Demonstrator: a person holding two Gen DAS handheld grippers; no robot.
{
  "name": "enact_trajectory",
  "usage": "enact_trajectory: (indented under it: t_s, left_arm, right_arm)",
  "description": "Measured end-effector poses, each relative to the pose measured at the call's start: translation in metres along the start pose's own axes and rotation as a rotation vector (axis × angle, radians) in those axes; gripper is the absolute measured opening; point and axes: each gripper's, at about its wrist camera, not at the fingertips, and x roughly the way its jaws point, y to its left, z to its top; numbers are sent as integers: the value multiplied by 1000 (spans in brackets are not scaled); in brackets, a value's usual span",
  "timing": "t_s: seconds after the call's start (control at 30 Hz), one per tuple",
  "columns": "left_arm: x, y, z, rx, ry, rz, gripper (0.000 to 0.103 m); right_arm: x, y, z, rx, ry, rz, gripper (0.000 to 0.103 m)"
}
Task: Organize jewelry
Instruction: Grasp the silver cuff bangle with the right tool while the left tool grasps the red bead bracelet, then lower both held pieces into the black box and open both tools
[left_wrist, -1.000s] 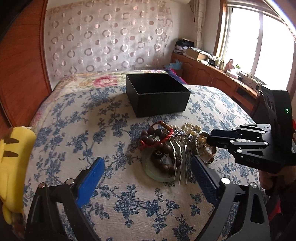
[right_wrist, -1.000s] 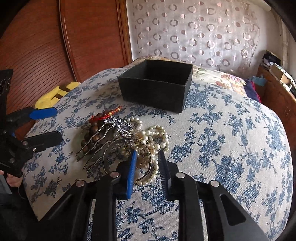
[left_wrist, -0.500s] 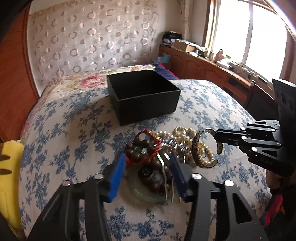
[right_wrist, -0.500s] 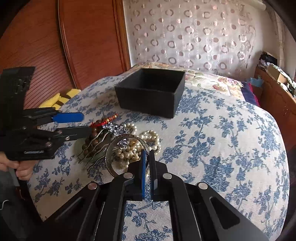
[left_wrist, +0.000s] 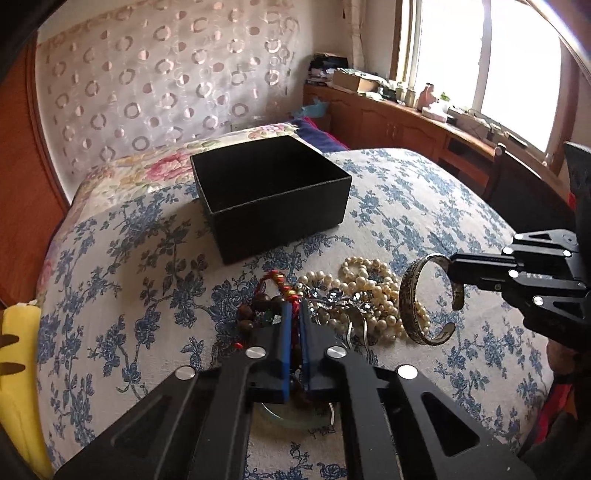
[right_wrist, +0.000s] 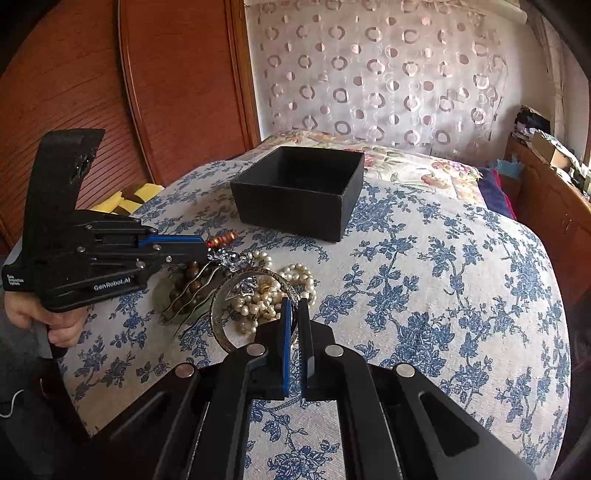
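The left gripper (left_wrist: 294, 317) has its two fingers pressed together on the red cord bracelet (left_wrist: 284, 291), which sits between the blue pads; part of this bracelet, with its dark wooden beads (left_wrist: 246, 318), lies just left of the fingers. Beneath the fingers a pale green ring-shaped piece (left_wrist: 295, 419) shows on the cloth. Right of the fingertips lie a silver hair comb (left_wrist: 338, 299) and a heap of pearl strands (left_wrist: 369, 284), touching each other.

The right gripper (right_wrist: 294, 314) is also closed, and it grips the rim of a metal cuff bangle (right_wrist: 221, 314). The bangle stands tilted, its open loop to the left of the fingers, over the pearls; in the left wrist view the bangle seems lifted a little, but I cannot tell if its lower end touches the cloth.

Ahead of both pairs of fingers stands the black open box (left_wrist: 273, 195), well apart from the heap, on the blue-flowered bedspread (right_wrist: 443, 295). A yellow cushion (left_wrist: 18, 369) lies far left of the left fingers.
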Motion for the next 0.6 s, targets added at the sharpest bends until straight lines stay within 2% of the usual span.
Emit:
enact_trajectory:
  t_s: [0.27, 0.6]
  left_arm:
    - [-18, 11, 13, -35, -67, 6, 2]
    - [-32, 24, 34, -45, -124, 21, 2]
  right_arm:
    - [-1, -2, 6, -2, -8, -4, 4]
    - [2, 0, 40, -40, -52, -8, 4]
